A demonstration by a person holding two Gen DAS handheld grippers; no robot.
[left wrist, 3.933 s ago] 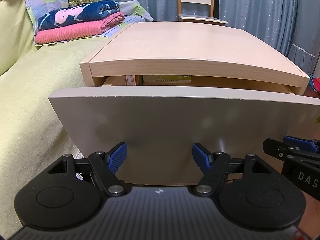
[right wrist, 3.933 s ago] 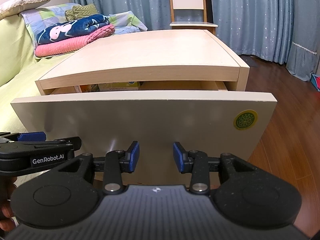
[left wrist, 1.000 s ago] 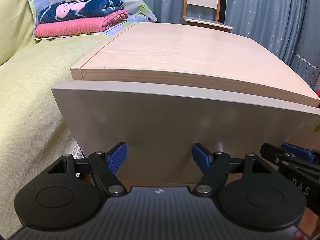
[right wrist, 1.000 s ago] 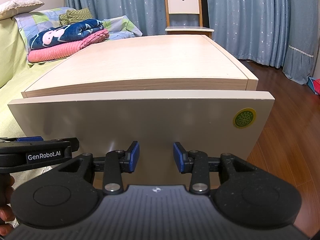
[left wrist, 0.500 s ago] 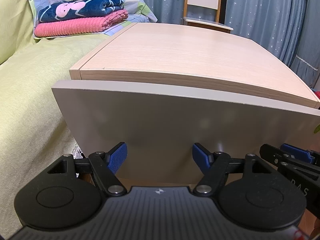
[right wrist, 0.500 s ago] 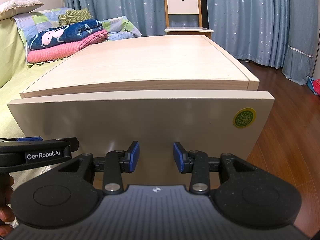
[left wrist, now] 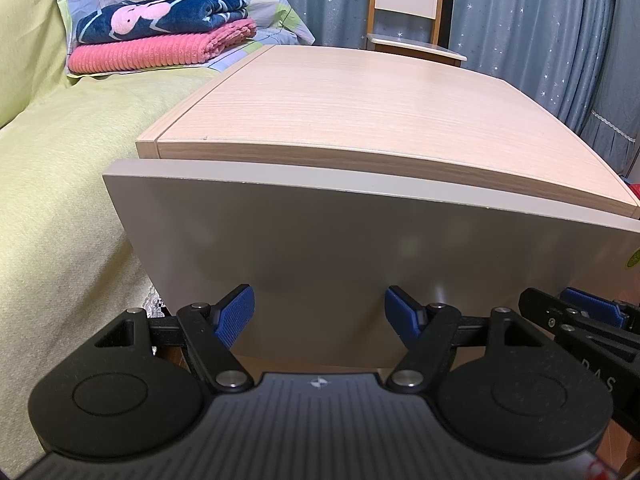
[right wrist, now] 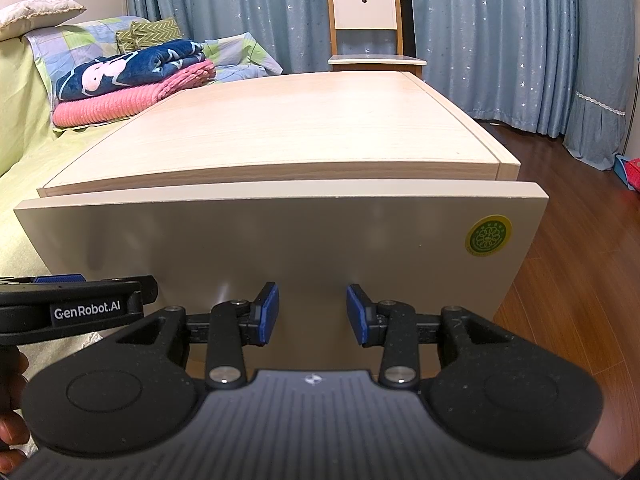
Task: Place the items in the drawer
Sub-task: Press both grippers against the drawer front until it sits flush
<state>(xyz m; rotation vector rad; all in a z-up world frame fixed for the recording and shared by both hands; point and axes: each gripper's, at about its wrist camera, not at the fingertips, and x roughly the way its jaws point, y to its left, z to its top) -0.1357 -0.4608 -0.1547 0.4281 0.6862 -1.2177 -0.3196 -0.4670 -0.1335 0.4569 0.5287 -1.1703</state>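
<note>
The drawer front (left wrist: 340,248) (right wrist: 288,240), a pale grey-beige panel, sits pushed in under the light wood top of the nightstand (left wrist: 360,96) (right wrist: 288,128); its inside and the items in it are hidden. My left gripper (left wrist: 319,314) stands open right at the lower part of the panel, nothing between its blue pads. My right gripper (right wrist: 312,314) is also open at the panel's lower middle, empty. A round green sticker (right wrist: 489,236) marks the panel's right side. Each gripper shows at the edge of the other's view.
A bed with a yellow-green cover (left wrist: 60,184) lies left of the nightstand, with folded pink and navy blankets (left wrist: 160,36) at its head. A wooden chair (right wrist: 368,28) and blue curtains (right wrist: 500,32) stand behind. Wood floor (right wrist: 580,280) spreads to the right.
The drawer, open a gap 3.9 s ago with boxes visible inside, has slid in under the top. Over the last second it closed slightly further; both grippers stayed at the panel.
</note>
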